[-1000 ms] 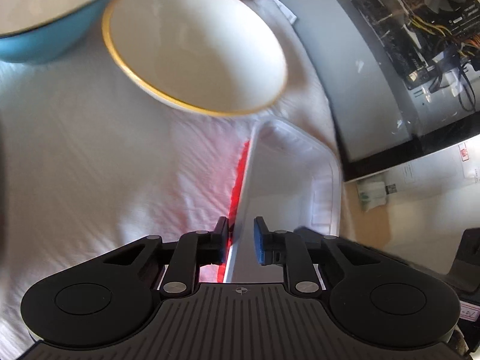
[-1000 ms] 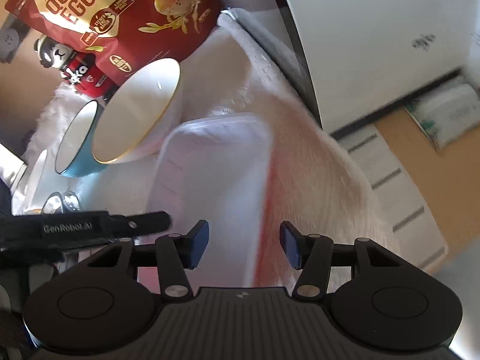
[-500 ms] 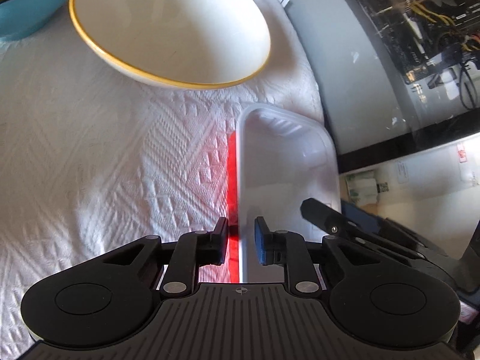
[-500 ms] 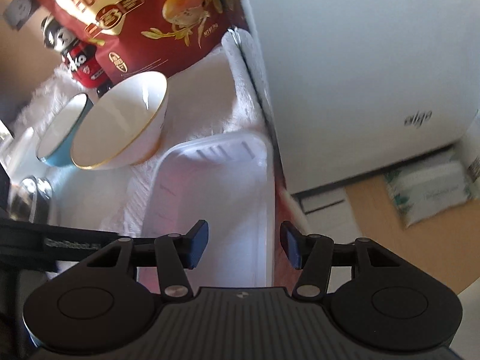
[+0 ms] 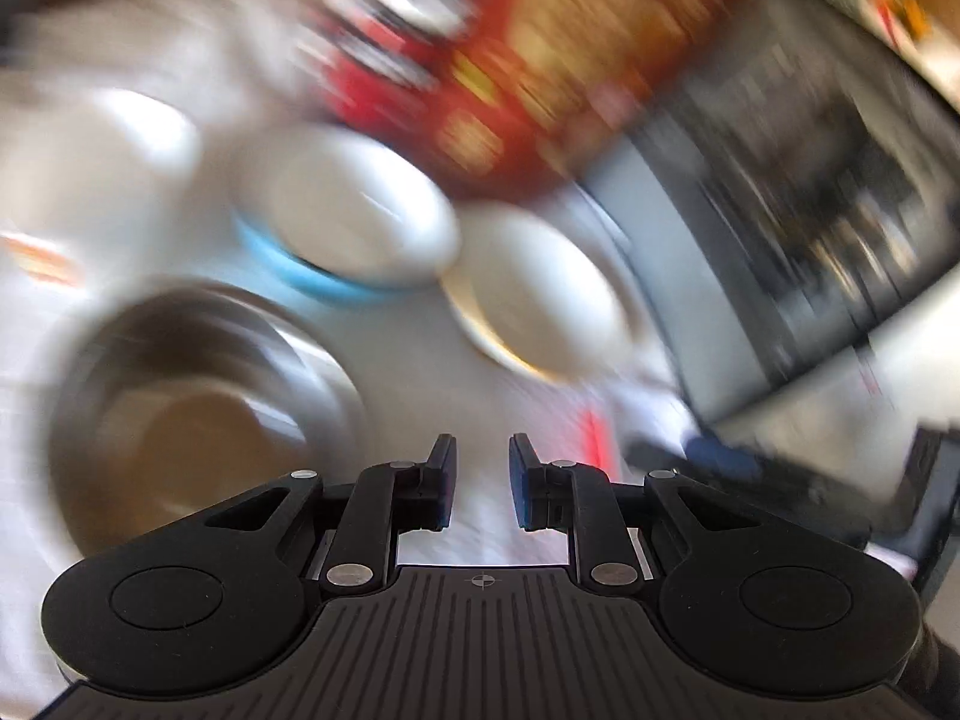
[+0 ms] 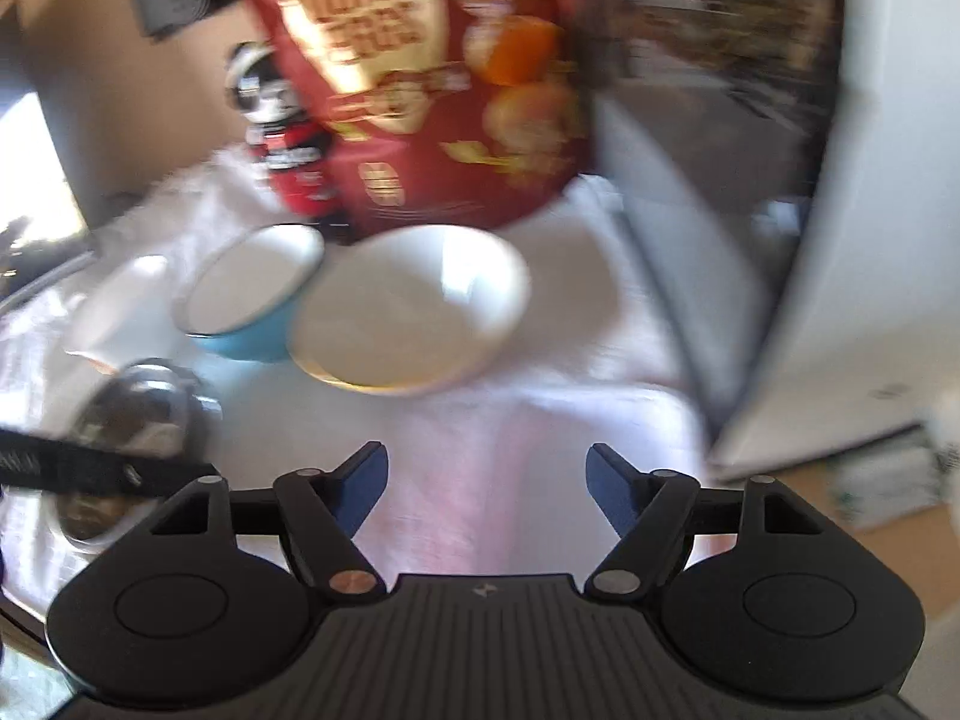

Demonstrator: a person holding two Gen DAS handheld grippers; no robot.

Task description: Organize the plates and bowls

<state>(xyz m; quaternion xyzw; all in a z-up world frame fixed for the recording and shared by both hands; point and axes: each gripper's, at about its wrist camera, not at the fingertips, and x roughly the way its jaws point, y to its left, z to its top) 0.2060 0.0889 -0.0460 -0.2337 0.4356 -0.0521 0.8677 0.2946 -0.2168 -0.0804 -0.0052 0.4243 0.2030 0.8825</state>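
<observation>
1. Claws first: the left claw (image 5: pixel 479 483) has a small gap between its blue pads with nothing in it, so I read it as released; the right claw (image 6: pixel 486 489) stands wide apart and is also empty.
2. Both claws hang above the white cloth (image 6: pixel 540 414) that covers the worktop, and neither touches a dish.
3. The task's things stand ahead of the claws. The white bowl with gold rim (image 6: pixel 414 315) is nearest to the right claw, and the blue bowl (image 6: pixel 249 300) stands just beside it, on its left; I cannot tell if their rims touch.
4. A steel bowl (image 5: pixel 198 414) is near the left claw, on its left side, and a white dish (image 6: pixel 120 306) lies farther left, too blurred to name better.
5. Containers: all the bowls look empty inside, as far as the blur allows.
6. Behind the bowls a red food bag (image 6: pixel 432 78) stands upright, with a small red can (image 6: pixel 282 138) beside it.
7. My judgement: the next step is to take one bowl for stacking. To do it well, the claw should slow down, come over the rim from above, close on the wall of the bowl and not push the neighbour. The smooth rim may slip from the pads.
</observation>
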